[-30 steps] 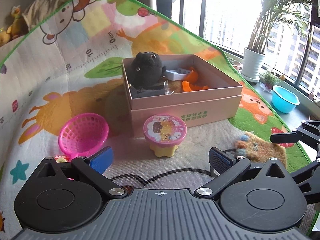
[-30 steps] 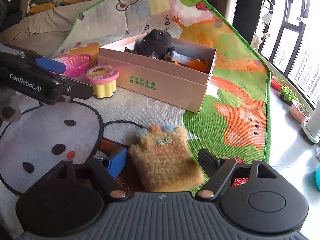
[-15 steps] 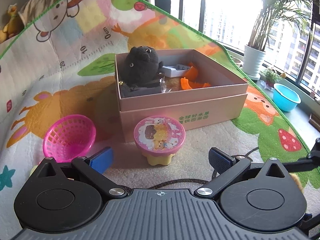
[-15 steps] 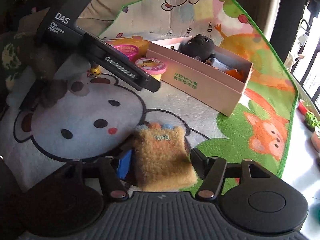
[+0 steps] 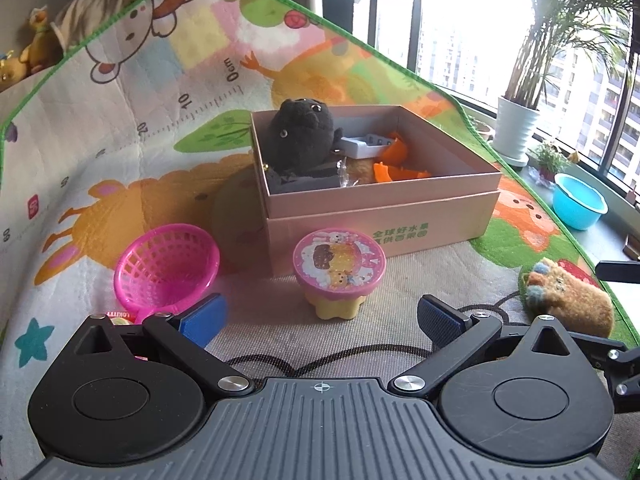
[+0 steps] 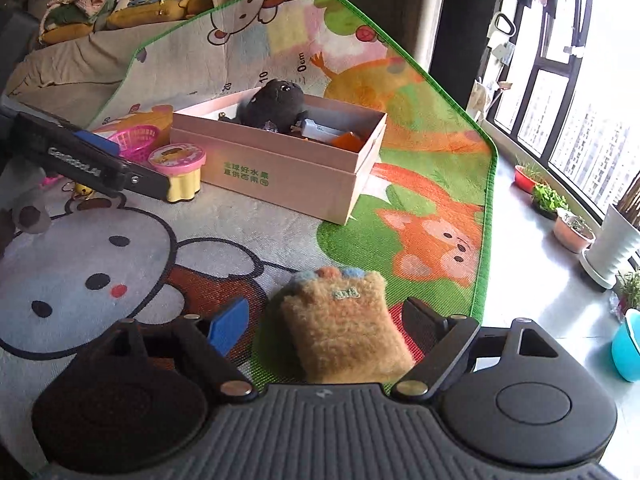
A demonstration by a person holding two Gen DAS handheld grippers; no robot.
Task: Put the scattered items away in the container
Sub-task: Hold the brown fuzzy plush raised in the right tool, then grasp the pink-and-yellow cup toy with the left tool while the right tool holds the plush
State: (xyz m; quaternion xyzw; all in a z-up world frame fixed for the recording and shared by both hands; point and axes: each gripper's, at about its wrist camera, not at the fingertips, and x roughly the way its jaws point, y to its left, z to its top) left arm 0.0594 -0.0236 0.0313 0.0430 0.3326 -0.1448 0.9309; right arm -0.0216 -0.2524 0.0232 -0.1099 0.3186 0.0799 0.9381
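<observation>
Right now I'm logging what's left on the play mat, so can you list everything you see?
Box: one, pink cardboard, middle of the mat.
Plush toy: one, black, inside the box, left corner.
Orange pieces: a few, inside the box.
White tray: one, inside the box.
Basket: one, pink, on the mat left of the box.
Cup: one, yellow with pink lid, in front of the box.
Fuzzy pouch: one, tan, on the mat between the right fingers, untouched.
Basin: one, blue, by the window.
Left hand-held gripper: open, nothing between its fingers.
Right hand-held gripper: jaws opening around the pouch.
</observation>
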